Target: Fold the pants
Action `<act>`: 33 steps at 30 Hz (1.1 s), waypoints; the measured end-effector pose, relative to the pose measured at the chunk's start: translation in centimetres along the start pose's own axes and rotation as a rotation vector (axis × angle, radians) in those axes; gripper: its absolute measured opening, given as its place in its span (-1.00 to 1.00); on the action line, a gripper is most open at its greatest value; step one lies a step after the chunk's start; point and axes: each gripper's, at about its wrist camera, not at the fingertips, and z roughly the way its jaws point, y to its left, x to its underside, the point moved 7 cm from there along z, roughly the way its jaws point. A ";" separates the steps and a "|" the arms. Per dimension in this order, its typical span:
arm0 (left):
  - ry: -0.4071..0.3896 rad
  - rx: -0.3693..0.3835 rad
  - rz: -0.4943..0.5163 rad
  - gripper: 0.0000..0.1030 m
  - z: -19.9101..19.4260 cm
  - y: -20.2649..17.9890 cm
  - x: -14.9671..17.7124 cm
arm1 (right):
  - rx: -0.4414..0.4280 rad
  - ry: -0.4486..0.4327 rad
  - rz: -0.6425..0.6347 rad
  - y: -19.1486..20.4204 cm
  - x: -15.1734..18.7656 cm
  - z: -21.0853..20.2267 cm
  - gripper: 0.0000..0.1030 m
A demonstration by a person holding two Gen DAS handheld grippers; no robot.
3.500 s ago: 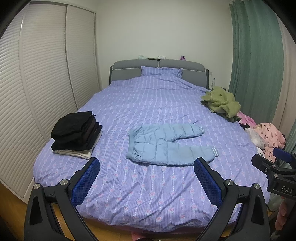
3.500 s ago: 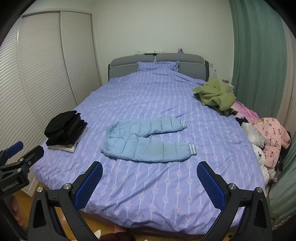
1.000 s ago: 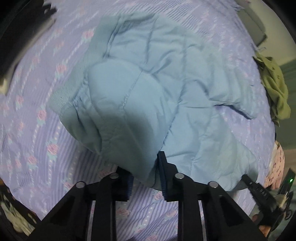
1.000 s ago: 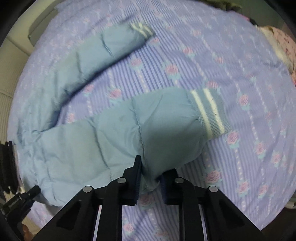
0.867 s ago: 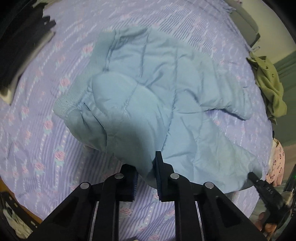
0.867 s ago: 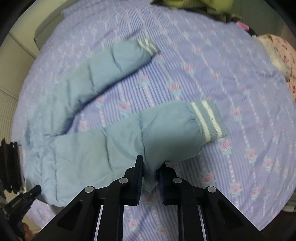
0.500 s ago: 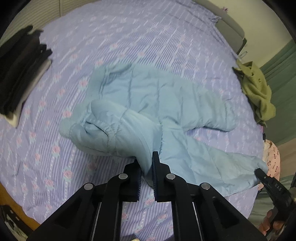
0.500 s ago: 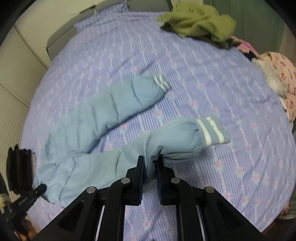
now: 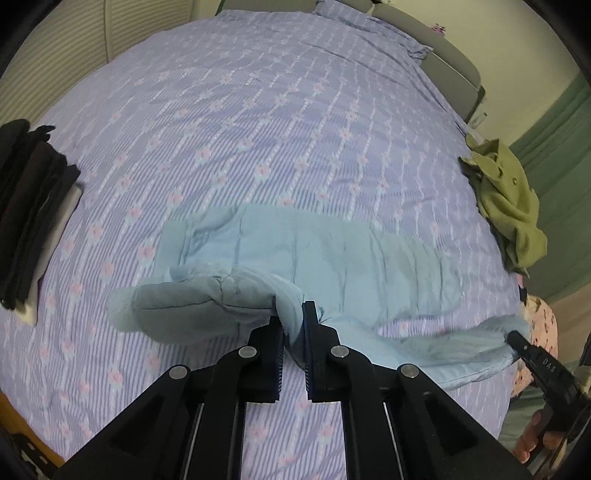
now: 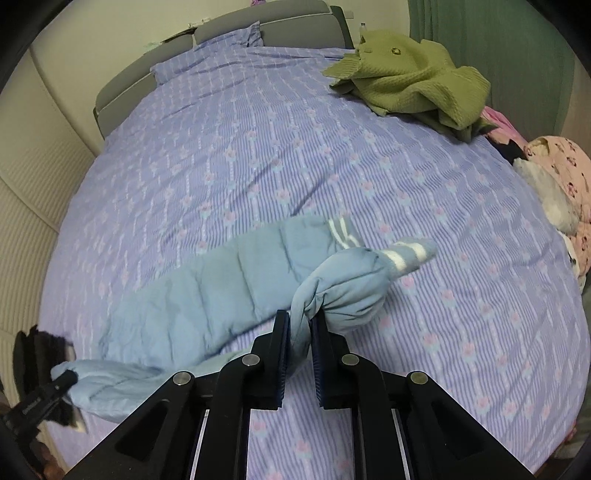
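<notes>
Light blue padded pants (image 9: 332,258) lie on the purple bed, one leg flat, the near leg lifted. My left gripper (image 9: 292,321) is shut on the near side of the waist, which hangs bunched to the left. My right gripper (image 10: 300,325) is shut on the near leg just short of its white-striped cuff (image 10: 402,256), lifted above the bed. The far leg (image 10: 229,280) lies flat with its striped cuff (image 10: 341,230) close to the lifted one. The right gripper also shows in the left wrist view (image 9: 517,338), and the left gripper in the right wrist view (image 10: 64,378).
A stack of folded dark clothes (image 9: 26,206) sits at the bed's left edge. A green knit garment (image 10: 410,77) lies at the far right, with pink clothes (image 10: 561,173) near the right edge. A grey headboard (image 10: 229,33) and louvred wardrobe (image 9: 129,26) stand behind.
Both grippers have risen and pulled back, lifting the waist and near leg off the bed. The near leg now hangs stretched between them and sits closer to the far leg.
</notes>
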 end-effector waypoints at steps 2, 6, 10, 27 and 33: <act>0.005 -0.013 0.002 -0.80 1.0 0.0 -1.1 | 0.006 0.004 -0.002 0.3 -0.9 1.3 -0.75; 0.017 -0.035 0.013 -0.80 3.4 -0.1 -3.0 | 0.008 0.028 0.025 0.8 -2.9 4.2 -0.76; 0.037 -0.042 0.008 -0.80 5.5 -0.2 -4.7 | 0.024 0.048 0.030 1.3 -4.5 7.2 -0.76; -0.036 -0.077 0.165 0.62 5.3 -1.9 -8.3 | 0.087 -0.039 -0.033 3.0 -8.7 8.4 0.28; -0.122 -0.036 0.536 0.67 1.6 -5.2 -8.6 | 0.073 -0.170 -0.076 3.0 -6.9 2.2 0.46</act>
